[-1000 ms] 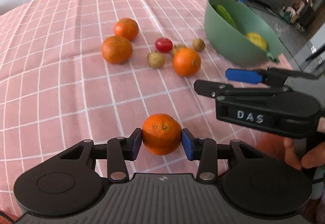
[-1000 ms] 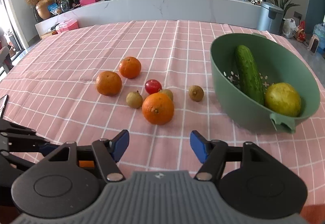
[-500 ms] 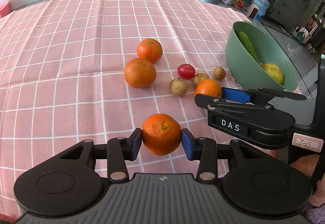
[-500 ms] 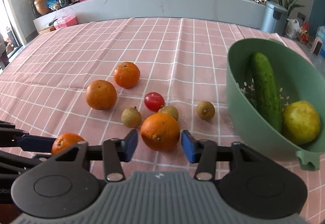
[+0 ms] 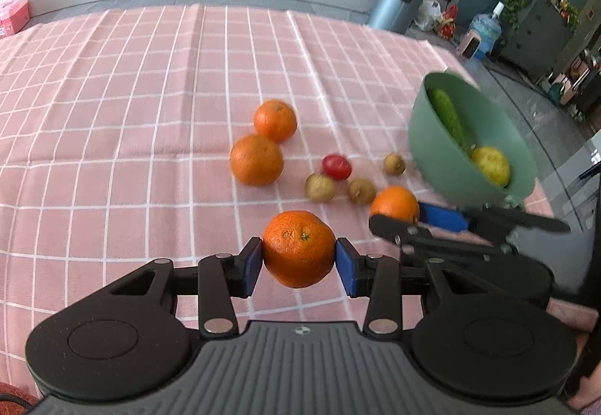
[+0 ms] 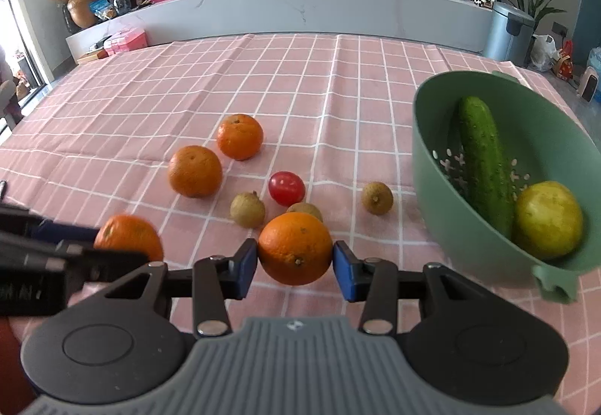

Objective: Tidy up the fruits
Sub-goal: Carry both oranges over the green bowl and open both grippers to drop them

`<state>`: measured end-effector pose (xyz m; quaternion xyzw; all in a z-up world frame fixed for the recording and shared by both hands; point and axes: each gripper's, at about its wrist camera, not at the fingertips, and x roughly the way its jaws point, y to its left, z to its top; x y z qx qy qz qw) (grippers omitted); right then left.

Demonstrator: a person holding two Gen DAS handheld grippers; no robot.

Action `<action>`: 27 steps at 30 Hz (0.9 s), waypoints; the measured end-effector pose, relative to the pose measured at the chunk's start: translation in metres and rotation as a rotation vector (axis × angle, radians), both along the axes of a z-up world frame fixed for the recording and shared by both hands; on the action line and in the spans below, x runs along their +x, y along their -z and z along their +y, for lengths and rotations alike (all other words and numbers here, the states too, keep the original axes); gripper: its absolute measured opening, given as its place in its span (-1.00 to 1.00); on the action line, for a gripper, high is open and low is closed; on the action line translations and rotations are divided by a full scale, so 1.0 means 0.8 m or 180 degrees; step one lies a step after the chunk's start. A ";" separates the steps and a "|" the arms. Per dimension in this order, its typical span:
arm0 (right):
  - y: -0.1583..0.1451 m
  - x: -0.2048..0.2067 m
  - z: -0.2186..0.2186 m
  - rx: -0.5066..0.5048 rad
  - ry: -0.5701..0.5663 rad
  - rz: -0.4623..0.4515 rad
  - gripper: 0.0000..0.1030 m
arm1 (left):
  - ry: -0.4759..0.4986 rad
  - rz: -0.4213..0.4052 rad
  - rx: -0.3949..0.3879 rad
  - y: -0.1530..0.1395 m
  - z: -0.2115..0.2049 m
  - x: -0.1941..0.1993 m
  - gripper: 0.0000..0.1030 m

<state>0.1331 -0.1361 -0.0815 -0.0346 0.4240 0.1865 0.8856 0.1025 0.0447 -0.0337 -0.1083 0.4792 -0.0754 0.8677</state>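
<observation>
My left gripper (image 5: 298, 262) is shut on an orange (image 5: 298, 248) and holds it above the pink checked cloth. My right gripper (image 6: 295, 264) is shut on a second orange (image 6: 295, 247); both pads touch its sides. That orange also shows in the left wrist view (image 5: 394, 203), and the left one in the right wrist view (image 6: 127, 236). Two more oranges (image 6: 194, 170) (image 6: 239, 136), a red tomato (image 6: 286, 187) and three small brown fruits (image 6: 247, 209) lie on the cloth. The green bowl (image 6: 443, 212) at the right holds a cucumber (image 6: 482, 155) and a yellow-green fruit (image 6: 547, 219).
The pink checked tablecloth (image 6: 150, 106) covers the whole table. A grey counter (image 6: 300, 9) and a metal bin (image 6: 507, 31) stand beyond the far edge. The table's right edge runs just behind the bowl.
My right gripper moved forward and closed on the near orange; it was open a second ago. My left gripper has risen with its orange still held.
</observation>
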 end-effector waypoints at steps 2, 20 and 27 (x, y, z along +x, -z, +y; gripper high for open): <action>-0.012 -0.006 -0.008 0.0049 -0.0007 -0.0023 -0.22 | -0.0003 -0.0046 -0.0035 -0.009 -0.005 0.001 -0.09; -0.113 0.002 -0.120 -0.0278 -0.0015 -0.0437 -0.22 | 0.0472 -0.0404 -0.0251 -0.075 -0.118 0.062 -0.09; -0.110 0.042 -0.158 -0.0371 0.0083 -0.0270 -0.22 | 0.0741 -0.0327 -0.0186 -0.062 -0.162 0.098 -0.09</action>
